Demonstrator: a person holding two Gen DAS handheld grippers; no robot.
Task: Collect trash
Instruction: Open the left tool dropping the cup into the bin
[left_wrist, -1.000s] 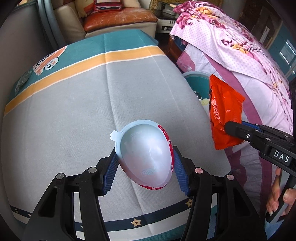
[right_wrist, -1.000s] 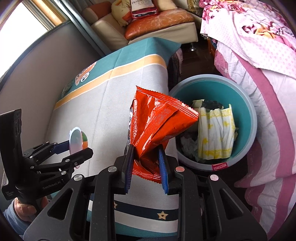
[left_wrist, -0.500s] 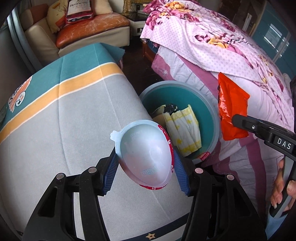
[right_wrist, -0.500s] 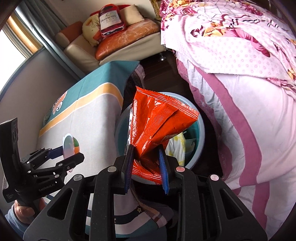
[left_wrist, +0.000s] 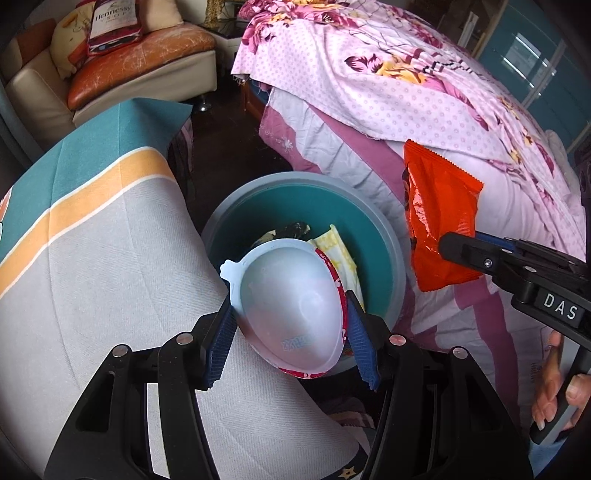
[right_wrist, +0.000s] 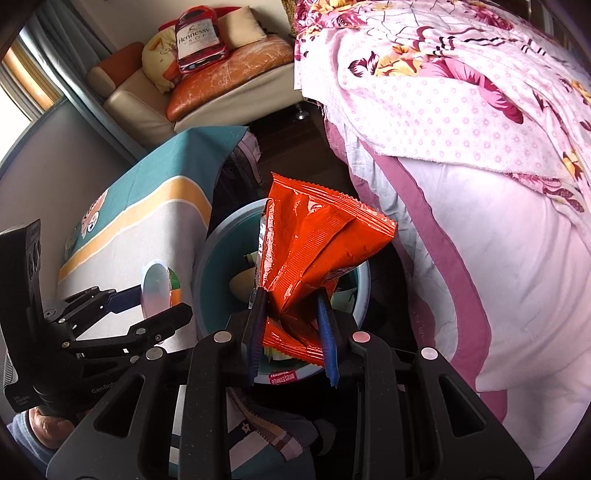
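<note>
- The left gripper (left_wrist: 291, 332) has its blue-padded jaws closed against the two sides of a pale blue plastic cup with a red printed rim (left_wrist: 291, 314), open mouth facing the camera, inside bare.
- In the left wrist view the cup hangs partly over the 7 o'clock edge of a round teal plastic bin with a grey-blue rim (left_wrist: 365, 218); its left side overlaps the grey cloth-covered counter with teal and orange stripes (left_wrist: 92, 258).
- Inside the bin lie a yellow-and-white patterned wrapper (left_wrist: 341, 254) and some dark crumpled scraps toward 12 o'clock of the cup.
- The right gripper (right_wrist: 293, 334) has its jaws pinched on the lower end of a crumpled orange-red foil snack bag (right_wrist: 314, 251), which stands up and fans toward 1 o'clock.
- In the right wrist view the bag sits in front of the bin (right_wrist: 207, 266), covering most of its opening; the left gripper (right_wrist: 159, 299) with the cup (right_wrist: 157, 290) shows at 9 o'clock, beside the bin's rim.
- In the left wrist view the bag (left_wrist: 439, 221) is at 3 o'clock, just right of the bin, against a pink floral bedspread (left_wrist: 406, 92).
- A cream and orange sofa (left_wrist: 140, 62) is at 11 o'clock.
</note>
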